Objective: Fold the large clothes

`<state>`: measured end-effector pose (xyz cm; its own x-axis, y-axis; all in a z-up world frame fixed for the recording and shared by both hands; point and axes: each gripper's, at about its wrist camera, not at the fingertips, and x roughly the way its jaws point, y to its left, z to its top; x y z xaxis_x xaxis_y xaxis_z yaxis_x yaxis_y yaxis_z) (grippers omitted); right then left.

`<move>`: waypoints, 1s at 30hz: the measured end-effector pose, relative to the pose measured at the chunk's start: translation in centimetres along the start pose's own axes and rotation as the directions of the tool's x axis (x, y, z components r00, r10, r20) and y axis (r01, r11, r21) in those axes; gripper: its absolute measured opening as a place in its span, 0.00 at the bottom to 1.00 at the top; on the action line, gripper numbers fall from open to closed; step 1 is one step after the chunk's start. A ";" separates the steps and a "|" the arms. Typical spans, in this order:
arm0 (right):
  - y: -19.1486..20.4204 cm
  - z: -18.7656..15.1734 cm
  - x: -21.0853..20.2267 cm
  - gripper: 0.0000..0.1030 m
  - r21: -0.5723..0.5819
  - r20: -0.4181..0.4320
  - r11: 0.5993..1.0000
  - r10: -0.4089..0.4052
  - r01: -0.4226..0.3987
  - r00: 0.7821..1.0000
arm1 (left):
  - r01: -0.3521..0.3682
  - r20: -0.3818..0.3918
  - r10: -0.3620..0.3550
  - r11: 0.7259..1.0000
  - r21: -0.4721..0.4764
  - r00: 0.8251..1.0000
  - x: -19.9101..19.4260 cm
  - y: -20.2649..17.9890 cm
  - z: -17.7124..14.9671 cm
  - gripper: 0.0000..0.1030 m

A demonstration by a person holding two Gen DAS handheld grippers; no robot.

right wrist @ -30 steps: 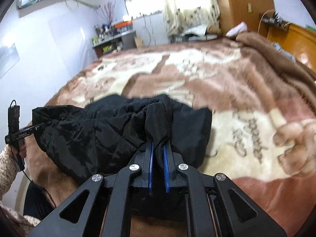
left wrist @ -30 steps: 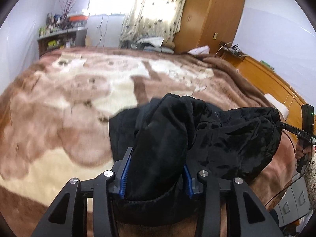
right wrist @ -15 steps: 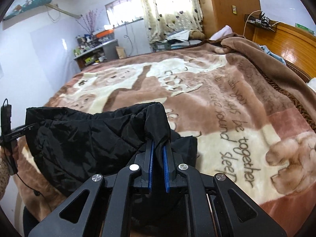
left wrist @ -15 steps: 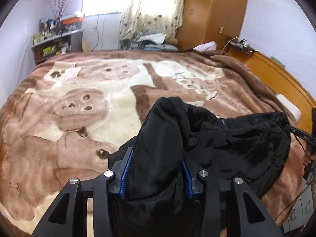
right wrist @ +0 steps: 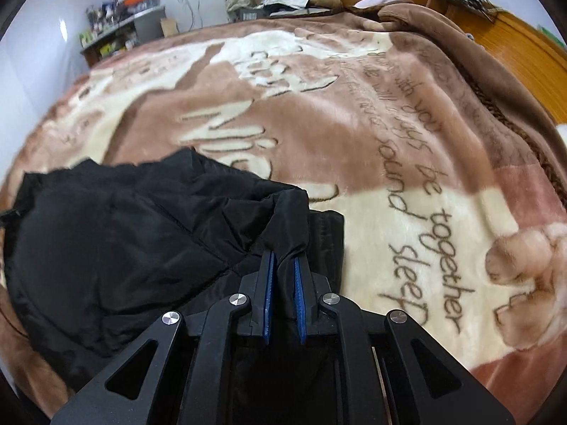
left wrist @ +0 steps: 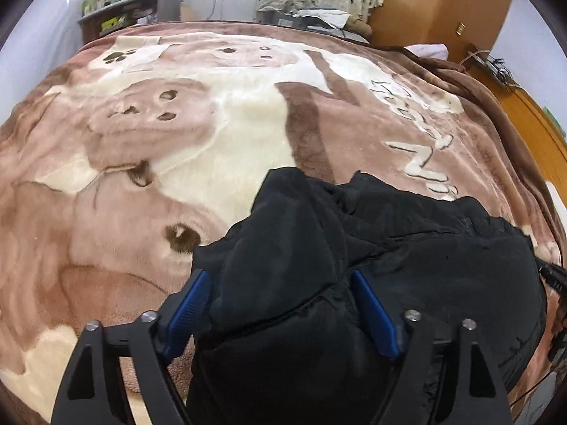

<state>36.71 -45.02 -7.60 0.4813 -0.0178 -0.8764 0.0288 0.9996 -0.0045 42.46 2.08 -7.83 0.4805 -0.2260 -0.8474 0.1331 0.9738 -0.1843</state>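
Note:
A black padded jacket point(left wrist: 407, 265) lies bunched on the brown and cream blanket point(left wrist: 219, 131) at the near side of the bed. My left gripper point(left wrist: 278, 276) is opening. Its blue pads point(left wrist: 191, 304) stand wide, with a thick fold of the jacket loose between them. In the right wrist view the jacket point(right wrist: 117, 241) spreads to the left. My right gripper point(right wrist: 282, 258) still pinches a thin fold of it between nearly closed pads point(right wrist: 268, 283), which are starting to open. Both grippers point steeply down, low over the bed.
The blanket point(right wrist: 389, 134) covers the whole bed, with printed writing on the right. A wooden headboard point(right wrist: 524, 49) runs along the right edge. A wardrobe point(left wrist: 436, 7), a curtained window and a cluttered shelf point(left wrist: 134, 3) stand at the far end.
Both grippers came down and forward over the bed, carrying the jacket's edge with them. The left jaws have spread wide off the fold. The right pads have parted slightly.

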 end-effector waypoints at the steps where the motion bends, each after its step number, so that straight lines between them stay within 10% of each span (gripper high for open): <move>1: 0.2 0.0 0.5 0.14 -0.006 -0.024 1.000 -0.012 0.012 1.000 | -0.001 0.007 0.001 1.000 0.007 1.000 0.1 0.1 -0.1 0.84; 6: 1.1 0.7 0.5 0.21 -0.041 -0.062 0.995 -0.094 0.092 0.994 | 0.004 0.028 -0.003 1.000 -0.026 1.000 -1.5 0.3 0.3 0.84; 11: 3.6 2.1 -5.6 0.34 -0.100 0.147 0.972 -0.195 0.211 0.970 | 0.004 0.071 -0.004 1.000 -0.001 0.997 -3.9 0.2 0.7 0.84; 16: 10.5 3.2 -10.8 0.49 -0.285 0.335 0.947 -0.049 0.151 0.941 | -0.028 0.055 0.028 1.000 -0.007 0.998 -3.7 0.0 0.7 0.84; 19: 14.6 4.3 -8.5 0.54 -0.426 0.146 0.897 0.196 -0.117 0.970 | 0.000 0.055 0.004 0.998 -0.064 0.999 -3.9 0.7 0.5 0.84; 30: 20.4 5.5 0.0 0.44 -0.503 -0.193 0.805 0.250 -0.314 0.949 | -0.001 0.032 0.001 1.000 -0.005 0.999 -3.9 0.7 0.6 0.84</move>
<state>42.15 -24.78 -5.07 0.2949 0.2369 -0.9257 -0.5689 0.8219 0.0291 41.19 3.61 -4.31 0.5079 -0.2255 -0.8314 0.1281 0.9742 -0.1860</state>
